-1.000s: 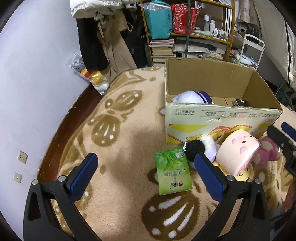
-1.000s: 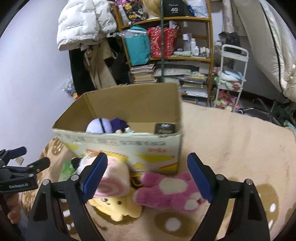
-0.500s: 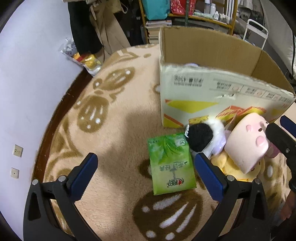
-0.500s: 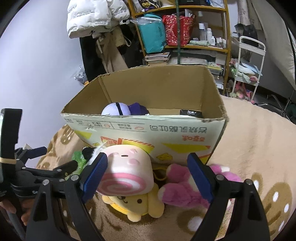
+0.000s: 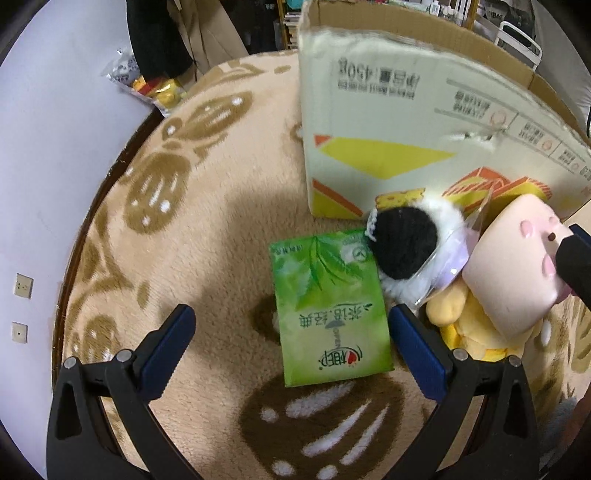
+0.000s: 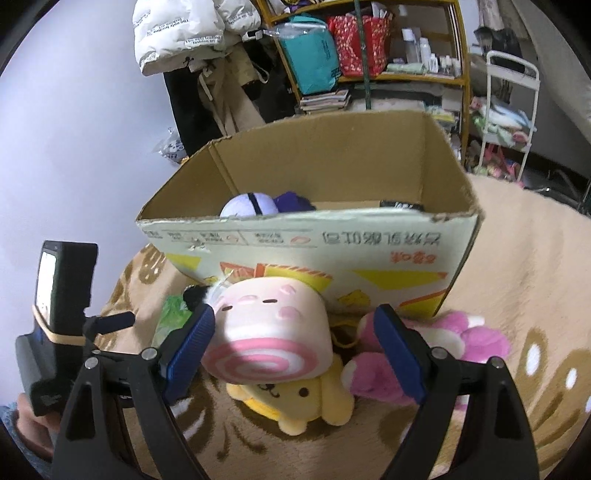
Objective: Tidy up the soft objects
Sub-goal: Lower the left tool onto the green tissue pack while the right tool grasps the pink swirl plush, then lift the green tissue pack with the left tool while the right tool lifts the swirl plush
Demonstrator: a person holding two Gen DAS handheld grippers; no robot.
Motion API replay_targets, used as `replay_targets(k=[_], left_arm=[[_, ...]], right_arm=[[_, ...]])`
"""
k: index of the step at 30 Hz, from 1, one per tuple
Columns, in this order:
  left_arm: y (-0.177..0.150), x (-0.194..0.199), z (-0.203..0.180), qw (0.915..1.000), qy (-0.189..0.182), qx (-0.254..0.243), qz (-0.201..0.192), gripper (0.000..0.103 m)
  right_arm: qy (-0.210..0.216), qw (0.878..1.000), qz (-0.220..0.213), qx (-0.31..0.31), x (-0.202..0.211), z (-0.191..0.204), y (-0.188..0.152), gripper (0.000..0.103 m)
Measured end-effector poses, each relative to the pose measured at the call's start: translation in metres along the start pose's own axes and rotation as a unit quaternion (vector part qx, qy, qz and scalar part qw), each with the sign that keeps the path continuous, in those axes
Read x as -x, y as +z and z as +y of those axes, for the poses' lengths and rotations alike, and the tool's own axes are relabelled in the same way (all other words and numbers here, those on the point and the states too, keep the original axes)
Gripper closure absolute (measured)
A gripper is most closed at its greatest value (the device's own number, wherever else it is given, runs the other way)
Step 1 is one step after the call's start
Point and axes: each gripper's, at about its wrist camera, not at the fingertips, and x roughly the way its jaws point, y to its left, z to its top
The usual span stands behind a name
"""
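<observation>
A green tissue pack (image 5: 330, 306) lies on the rug, between the fingers of my open left gripper (image 5: 291, 345). A black and white plush (image 5: 413, 251), a yellow plush (image 5: 469, 325) and a pink roll plush (image 5: 517, 266) lie beside it, in front of the cardboard box (image 5: 388, 122). In the right wrist view my right gripper (image 6: 293, 354) is open around the pink roll plush (image 6: 269, 332), which rests on the yellow plush (image 6: 295, 406). A pink plush (image 6: 461, 343) lies to the right. The box (image 6: 314, 243) holds a white and purple plush (image 6: 251, 203).
A beige patterned rug (image 5: 207, 221) covers the floor. A white wall (image 5: 48, 129) is on the left. A shelf (image 6: 369, 55) with bags and books, hanging coats (image 6: 184, 33) and a white cart (image 6: 509, 103) stand behind the box.
Both grippers have moved down and closer to the objects. The left one now straddles the tissue pack; the right one now straddles the pink roll plush.
</observation>
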Motion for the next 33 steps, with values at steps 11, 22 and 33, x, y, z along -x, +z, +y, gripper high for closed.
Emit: replay_targets(k=[11,22,33], left_arm=[[-0.003,-0.012,0.004,0.9994,-0.026,0.015,0.018,0.019],[-0.012,0.002,-0.006,0.9991,-0.042,-0.009,0.006,0.051],[-0.028,0.029,-0.019,0.9989,-0.020,0.006,-0.042,0.051]], right_arm=[[-0.025,1.000,0.015,0.004,-0.005,0.003,-0.006,0.019],[-0.001,0.999,0.049,-0.011,-0.007,0.003,-0.008,0.060],[-0.035,0.999,0.000,0.021,0.028,0.008,-0.006,0.075]])
